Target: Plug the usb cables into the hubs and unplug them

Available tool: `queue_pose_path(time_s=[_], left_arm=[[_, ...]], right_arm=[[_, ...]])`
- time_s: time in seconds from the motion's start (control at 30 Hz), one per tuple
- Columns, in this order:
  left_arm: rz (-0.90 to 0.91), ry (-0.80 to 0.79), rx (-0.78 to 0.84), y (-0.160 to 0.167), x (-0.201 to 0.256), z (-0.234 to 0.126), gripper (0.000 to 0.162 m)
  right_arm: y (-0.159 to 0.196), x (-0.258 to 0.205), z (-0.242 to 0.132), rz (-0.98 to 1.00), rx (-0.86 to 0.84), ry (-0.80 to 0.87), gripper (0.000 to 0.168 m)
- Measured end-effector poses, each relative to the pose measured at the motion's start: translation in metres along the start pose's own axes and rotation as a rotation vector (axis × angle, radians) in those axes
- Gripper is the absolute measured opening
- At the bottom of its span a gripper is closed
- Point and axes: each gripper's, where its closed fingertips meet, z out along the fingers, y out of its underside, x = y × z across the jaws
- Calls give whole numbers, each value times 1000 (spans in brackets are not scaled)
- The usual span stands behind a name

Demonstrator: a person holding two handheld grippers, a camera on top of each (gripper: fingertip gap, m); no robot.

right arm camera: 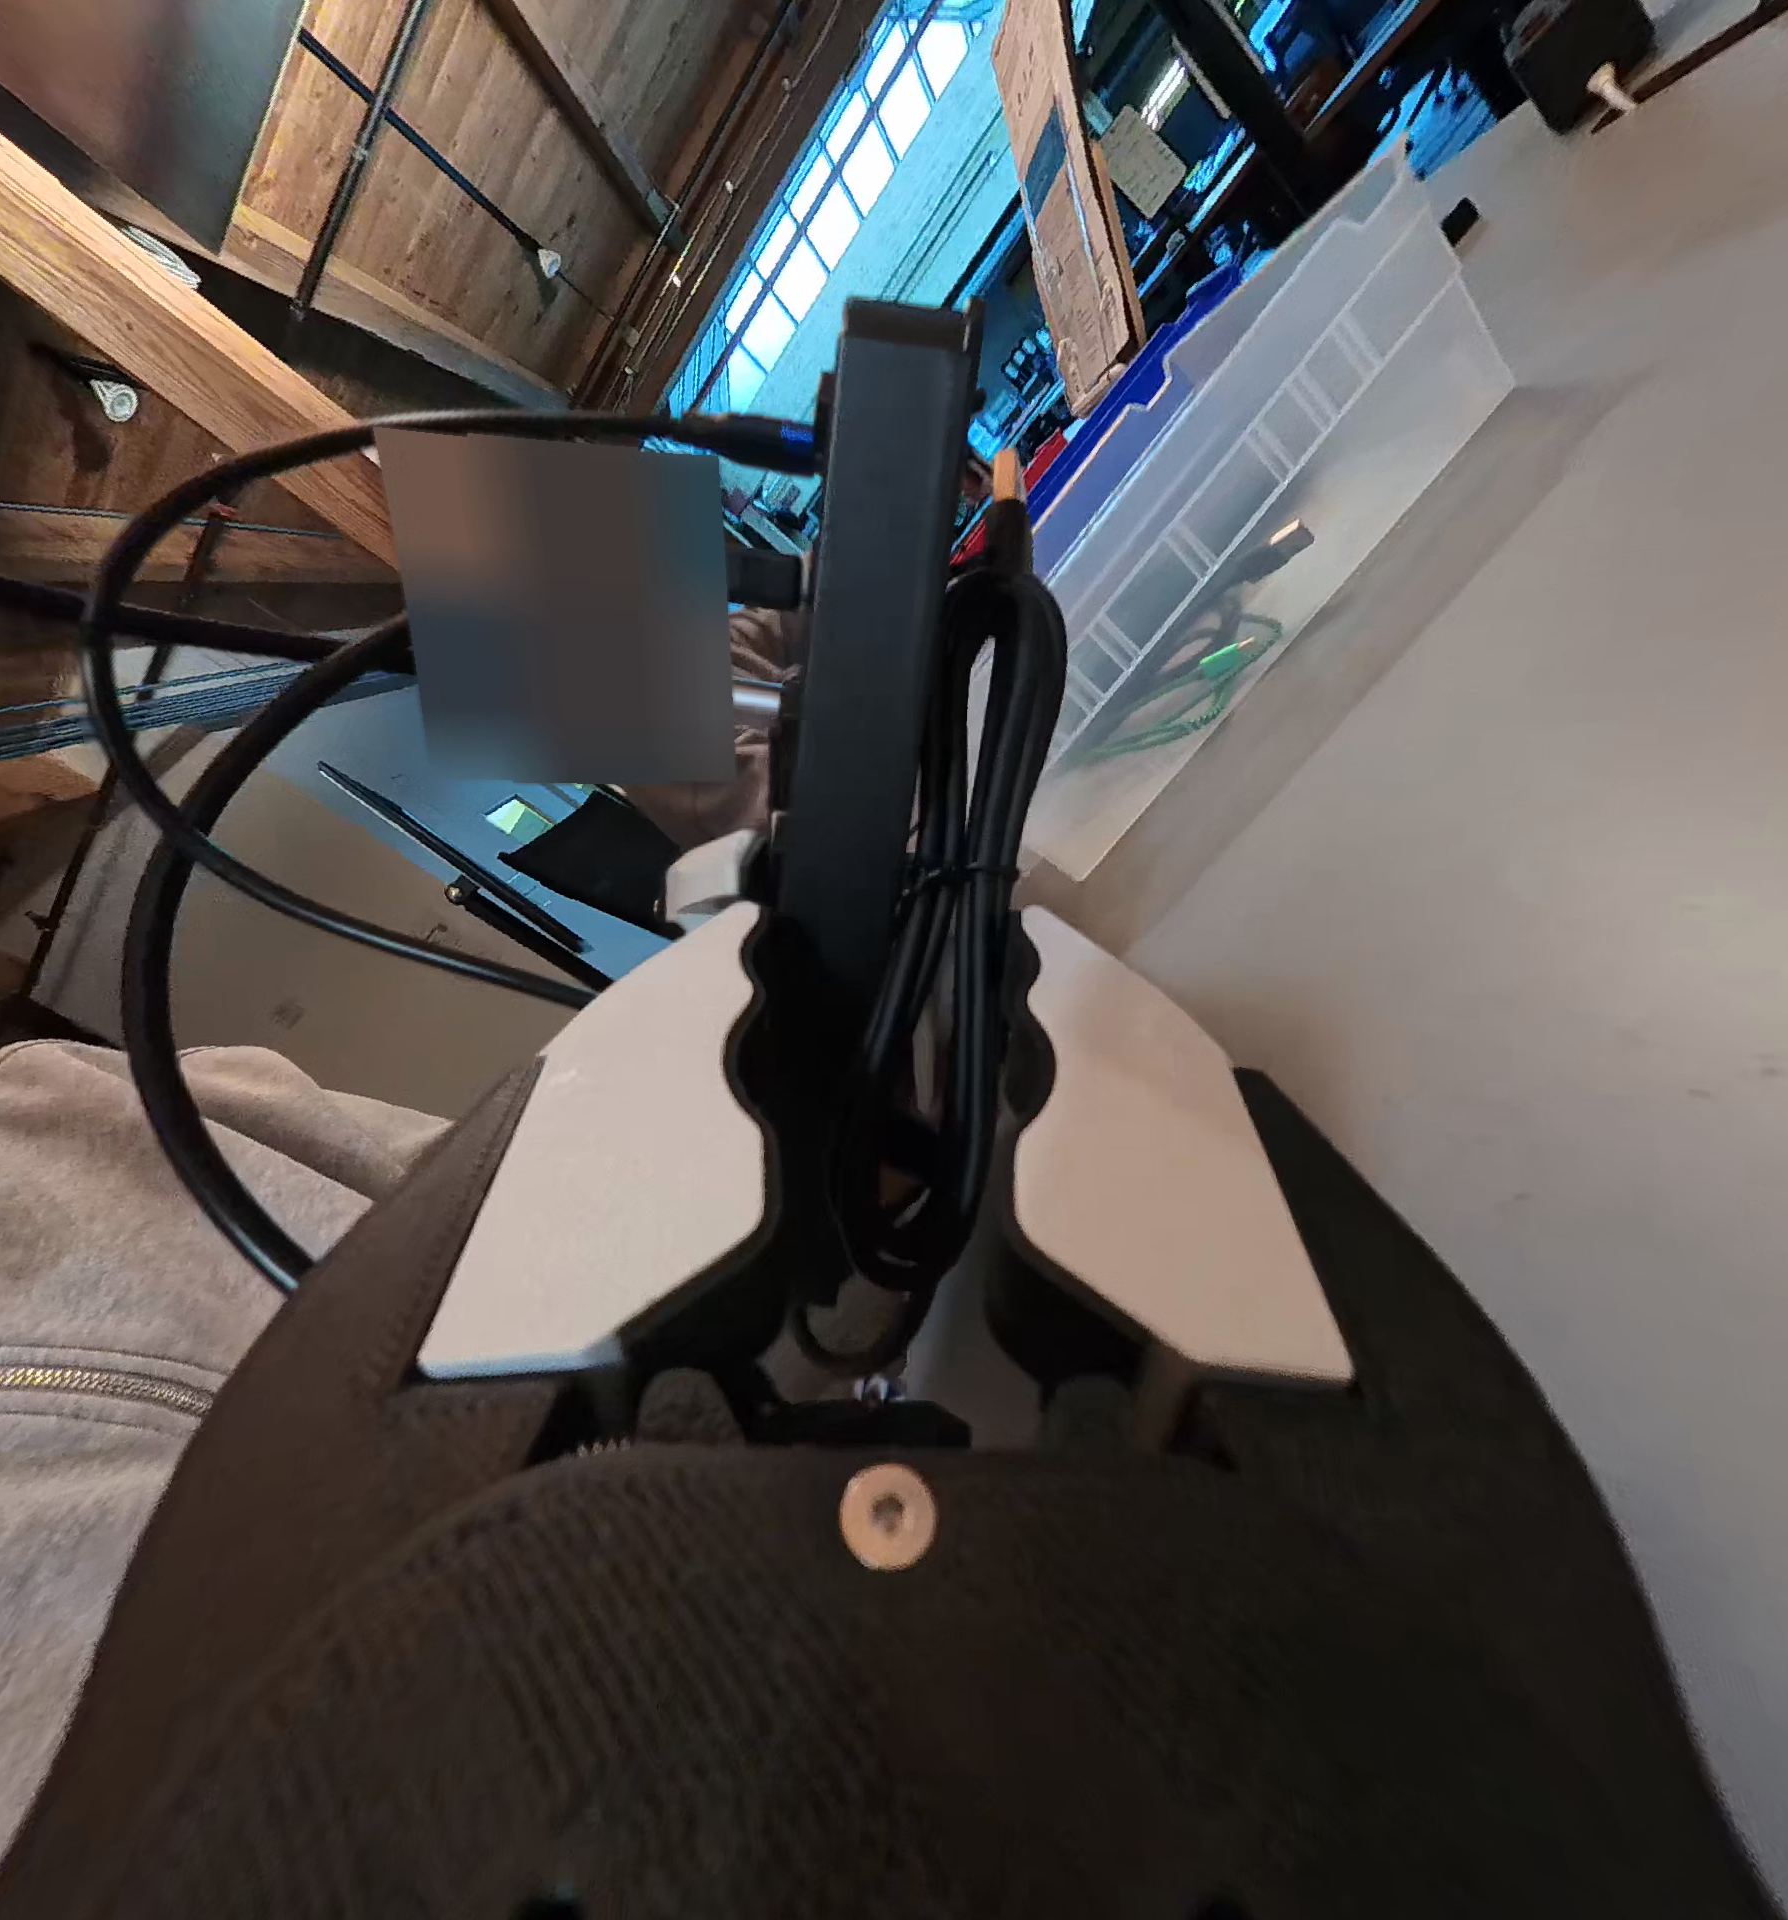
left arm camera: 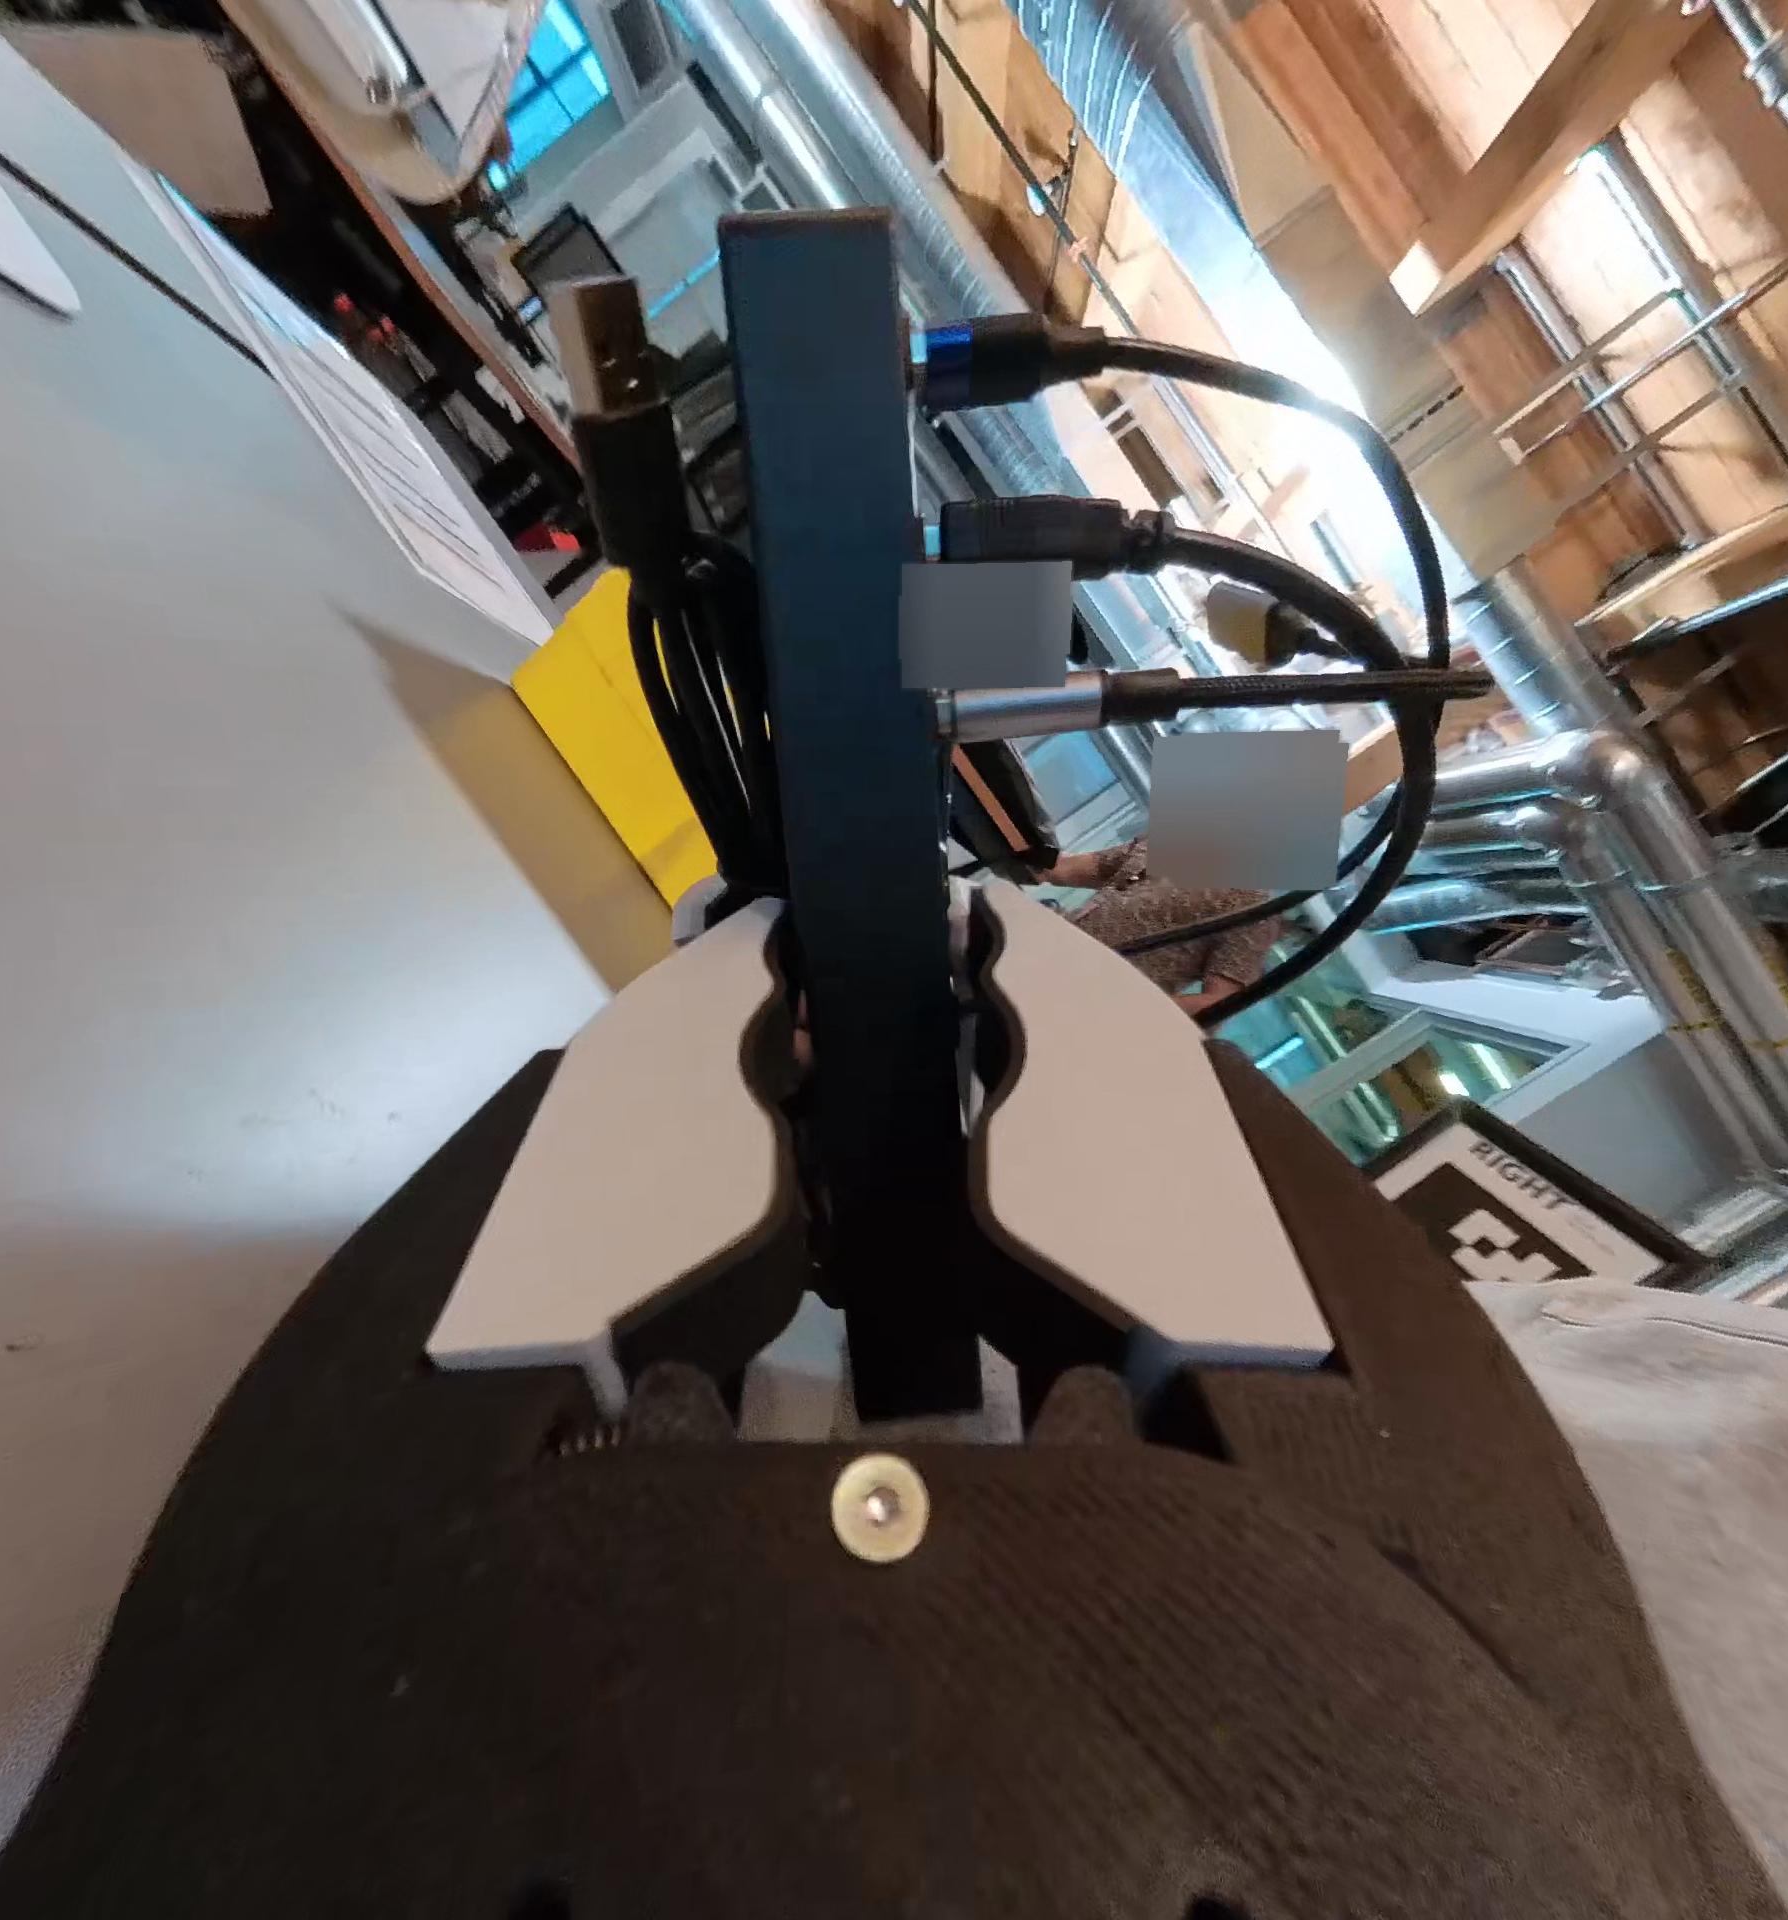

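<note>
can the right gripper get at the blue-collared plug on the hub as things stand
Probably not. The right gripper is shut on the hub and its bundled cable, so its fingers are occupied. The blue-collared plug itself sticks out free, but the gripper would have to release first.

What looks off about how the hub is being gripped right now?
Both grippers are shut on the same black hub. The right gripper also pinches a tied cable bundle against it, its plug loose and unplugged. Three cables sit plugged into the hub's other side; their loops hang free.
</note>
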Motion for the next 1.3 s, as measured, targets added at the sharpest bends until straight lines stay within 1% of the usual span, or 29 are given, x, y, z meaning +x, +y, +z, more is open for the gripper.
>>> queue_pose_path(time_s=[0.03,0.07,0.17,0.2,0.23,0.27,0.3,0.33,0.37,0.4,0.43,0.47,0.5,0.6,0.7,0.73,0.8,0.83,0.97,1.0,1.03,1.2,1.3], left_arm=[[27,-9,13,-2,1,0,40],[53,-16,28,-5,2,-1,43],[121,-19,79,-14,6,-5,47],[133,-11,86,-16,8,-6,46],[138,6,88,-16,11,-7,44],[136,18,88,-16,13,-6,41],[137,33,84,-14,16,-4,28],[135,33,70,-10,17,0,32],[137,-19,36,-4,9,4,40],[134,-27,14,2,4,7,35],[118,2,10,6,4,7,23],[94,15,23,5,4,7,24],[89,-8,56,1,1,5,23],[141,-34,36,-2,0,0,24],[159,-16,50,-6,4,-3,23],[142,1,61,-8,5,-4,23],[108,15,68,-11,3,-7,23],[101,21,71,-12,3,-8,23],[77,110,44,-8,13,-7,23],[74,130,27,-4,16,-5,24],[74,135,36,-5,17,-5,23],[103,101,39,-5,14,-4,23],[70,109,100,-13,13,-8,22]], right_arm=[[-4,-1,-3,-8,17,4,42],[-10,-2,-6,-17,35,9,42],[-32,-9,-21,-54,95,23,40],[-44,-14,-29,-72,132,22,31],[-60,-20,-41,-91,199,22,9],[-76,-28,-54,-96,268,-2,9],[-84,-33,-62,-104,271,-1,9],[-83,-33,-63,-148,216,43,9],[-79,-32,-61,-217,169,103,9],[-73,-30,-56,-263,135,138,9],[-62,-29,-47,-273,85,141,9],[-51,-27,-38,-268,38,141,9],[-47,-25,-33,-267,45,139,9],[-43,-23,-31,-228,44,108,9],[-41,-25,-31,-228,25,86,10],[-40,-27,-30,-225,21,75,16],[-37,-27,-26,-243,9,69,37],[-33,-25,-23,-261,-6,77,43],[-11,-23,-9,-290,-90,71,51],[-5,-23,-5,-278,-121,58,48],[0,-23,-5,-265,-146,49,31],[1,-21,-7,-184,-149,17,26],[-1,-20,-8,-188,-140,30,26]])
